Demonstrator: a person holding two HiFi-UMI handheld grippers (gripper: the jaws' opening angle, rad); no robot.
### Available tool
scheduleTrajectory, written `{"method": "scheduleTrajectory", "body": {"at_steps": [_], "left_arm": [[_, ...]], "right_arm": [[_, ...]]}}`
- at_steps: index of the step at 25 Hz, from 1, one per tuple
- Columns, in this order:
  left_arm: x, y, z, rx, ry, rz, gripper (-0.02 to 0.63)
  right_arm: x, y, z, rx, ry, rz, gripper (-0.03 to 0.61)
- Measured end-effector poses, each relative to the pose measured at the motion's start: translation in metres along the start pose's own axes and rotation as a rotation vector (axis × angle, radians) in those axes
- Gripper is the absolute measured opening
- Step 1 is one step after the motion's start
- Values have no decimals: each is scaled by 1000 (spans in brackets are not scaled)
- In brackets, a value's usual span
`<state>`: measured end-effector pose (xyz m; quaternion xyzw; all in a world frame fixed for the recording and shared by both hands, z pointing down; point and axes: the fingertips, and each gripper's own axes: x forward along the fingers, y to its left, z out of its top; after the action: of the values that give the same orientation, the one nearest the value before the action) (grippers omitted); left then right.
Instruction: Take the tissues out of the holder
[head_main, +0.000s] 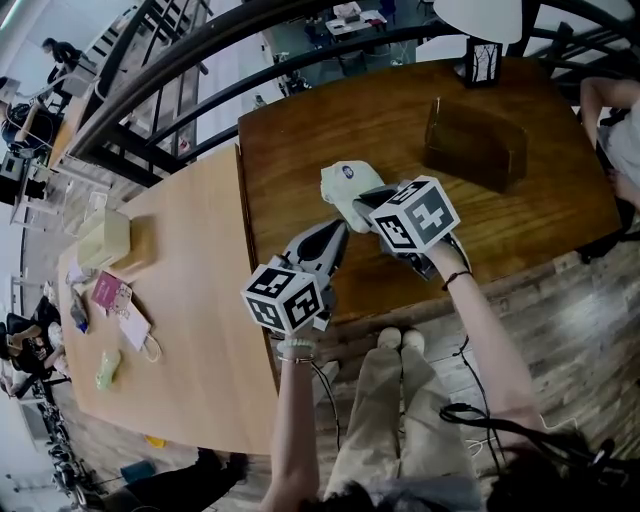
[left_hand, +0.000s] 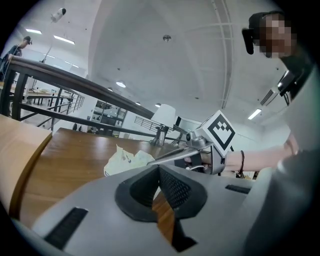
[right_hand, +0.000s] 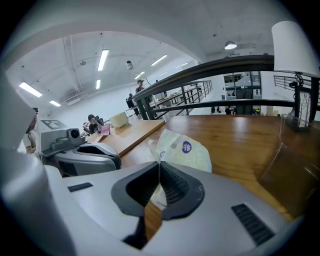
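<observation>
Across the upper middle of the head view, dark wooden bench (head_main: 300, 150). At upper right on it, brown holder (head_main: 475, 140). At centre, well apart from that, tissue pack (head_main: 343, 185), pinched at its edge by right claw (right_hand: 160, 161), closed tight. Lower left, left claw (left_hand: 159, 169), closed on nothing.
</observation>
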<state>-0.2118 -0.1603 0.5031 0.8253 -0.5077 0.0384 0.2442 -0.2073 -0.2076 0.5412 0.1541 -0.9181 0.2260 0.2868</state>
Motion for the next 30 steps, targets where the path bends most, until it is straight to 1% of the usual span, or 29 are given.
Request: {"method": "scheduleTrajectory", "body": {"at_steps": [6, 7, 8, 9, 13, 16, 18, 21, 24, 26, 28, 30], "left_arm": [[-2, -2, -5, -5, 1, 1, 8], [-4, -2, -5, -5, 1, 1, 8], [-5, -2, -4, -4, 0, 2, 8], [-7, -3, -3, -4, -3, 2, 8], [-15, -9, 5, 10, -19, 2, 8], [-23, -18, 18, 33, -36, -5, 8], [-26, -27, 30, 55, -48, -14, 8], [-31, -46, 52, 94, -68, -40, 8], [-40, -69, 71, 136, -83, -72, 8], [-44, -85, 85, 166, -100, -95, 8], [-49, -98, 97, 190, -115, -114, 8], [-54, -111, 105, 215, -126, -132, 8]], "right_arm": [[6, 5, -8, -28, 33, -11, 17], [6, 6, -8, -23, 32, -13, 34], [5, 7, -7, -16, 27, -11, 83], [3, 8, -6, -10, 20, -8, 94], [-14, 11, 1, 4, -32, -17, 94], [-34, 18, 13, 32, -96, -8, 94], [-51, 25, 23, 56, -143, 13, 92], [-75, 40, 38, 73, -195, 68, 92], [-97, 63, 44, 24, -213, 135, 84], [-114, 73, 52, -8, -244, 154, 70], [-131, 79, 60, -30, -284, 147, 51], [-149, 83, 66, -53, -324, 119, 31]]}}
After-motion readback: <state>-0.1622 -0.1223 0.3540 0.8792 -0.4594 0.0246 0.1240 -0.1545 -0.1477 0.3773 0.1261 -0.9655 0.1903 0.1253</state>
